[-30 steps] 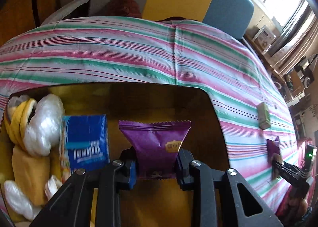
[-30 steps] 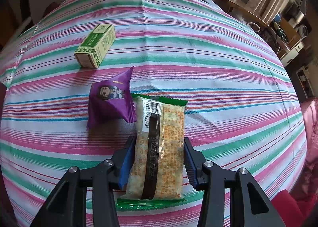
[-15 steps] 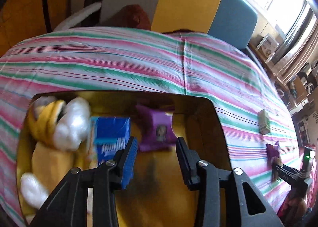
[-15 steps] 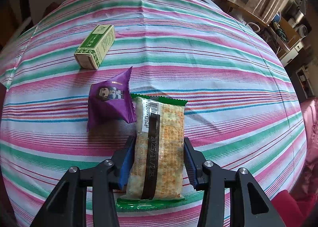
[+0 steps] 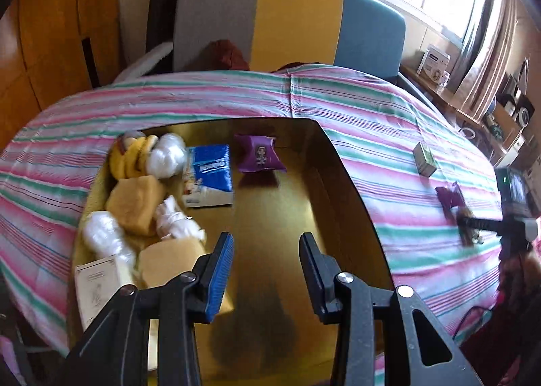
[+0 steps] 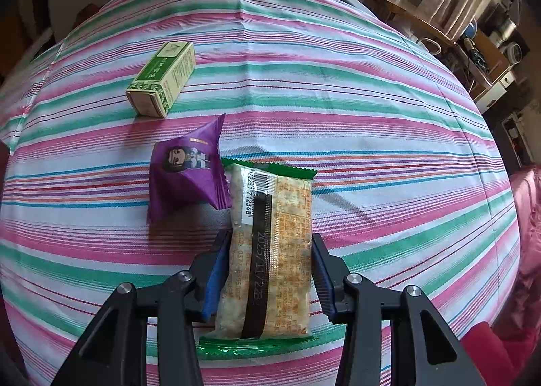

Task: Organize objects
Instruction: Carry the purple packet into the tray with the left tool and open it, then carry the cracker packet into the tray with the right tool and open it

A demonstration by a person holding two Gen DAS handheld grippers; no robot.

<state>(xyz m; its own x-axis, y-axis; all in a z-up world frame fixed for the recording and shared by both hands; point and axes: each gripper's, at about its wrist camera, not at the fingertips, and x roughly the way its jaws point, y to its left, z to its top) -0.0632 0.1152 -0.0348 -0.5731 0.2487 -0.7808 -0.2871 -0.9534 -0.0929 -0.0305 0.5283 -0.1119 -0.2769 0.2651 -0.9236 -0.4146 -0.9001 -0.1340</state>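
Note:
My left gripper [image 5: 265, 250] hangs open and empty above the gold tray [image 5: 338, 183]. A purple snack packet [image 5: 259, 157] lies at the tray's far side, well ahead of the fingers. Beside it sit a blue tissue pack [image 5: 211, 174], a yellow plush toy [image 5: 135, 156] and several wrapped items. My right gripper [image 6: 268, 254] is shut on a green-edged cracker packet [image 6: 270, 244], held just above the striped cloth. Another purple snack packet [image 6: 186, 173] lies left of it, touching its corner. A green box [image 6: 162, 78] lies farther back.
The striped tablecloth [image 6: 338, 98] covers a round table that drops off on all sides. Multicoloured chairs [image 5: 290, 20] stand behind it. In the left wrist view the right gripper [image 5: 480, 223] shows far right, near the green box [image 5: 424, 159]. Shelves with clutter stand at the right.
The left gripper let go of the purple packet, which now lies in the tray. It has opened and pulled back and up. The right gripper has not moved.

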